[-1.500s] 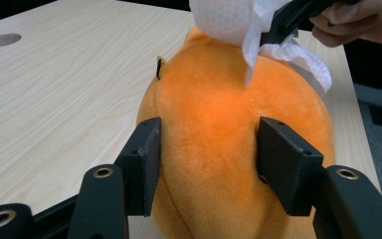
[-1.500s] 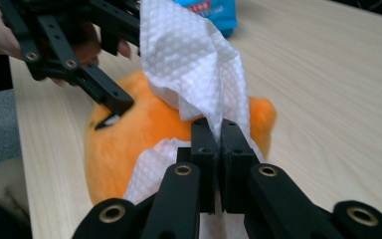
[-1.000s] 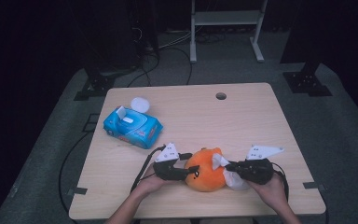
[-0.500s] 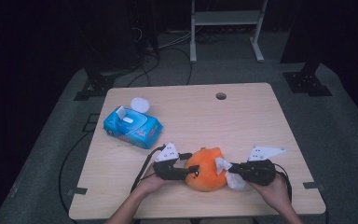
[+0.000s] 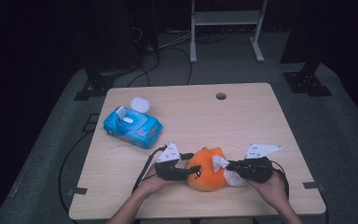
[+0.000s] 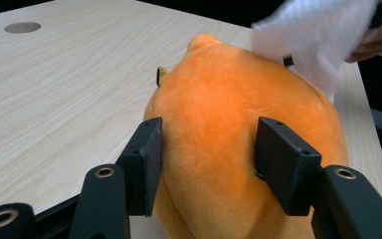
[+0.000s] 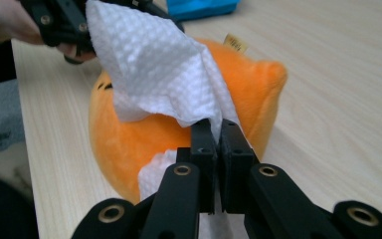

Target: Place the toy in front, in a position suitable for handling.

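Observation:
An orange plush toy (image 5: 206, 170) lies near the table's front edge between both grippers. My left gripper (image 5: 189, 171) holds it from the left. In the left gripper view its two jaws press into the sides of the plush (image 6: 229, 114), and my left gripper (image 6: 214, 167) is shut on it. My right gripper (image 5: 232, 167) comes in from the right, shut on a white wipe (image 5: 223, 169). In the right gripper view the wipe (image 7: 154, 69) drapes from my right gripper (image 7: 218, 144) over the plush (image 7: 251, 94).
A blue wipes pack (image 5: 133, 127) with its flap raised lies at the left of the table (image 5: 242, 121). Just behind it is a small white round lid (image 5: 140, 103). A cable hole (image 5: 221, 96) sits near the far edge. Cables trail off the front left.
Almost nothing: the wipe shifts a little against the plush's right side, and both hands stay where they were.

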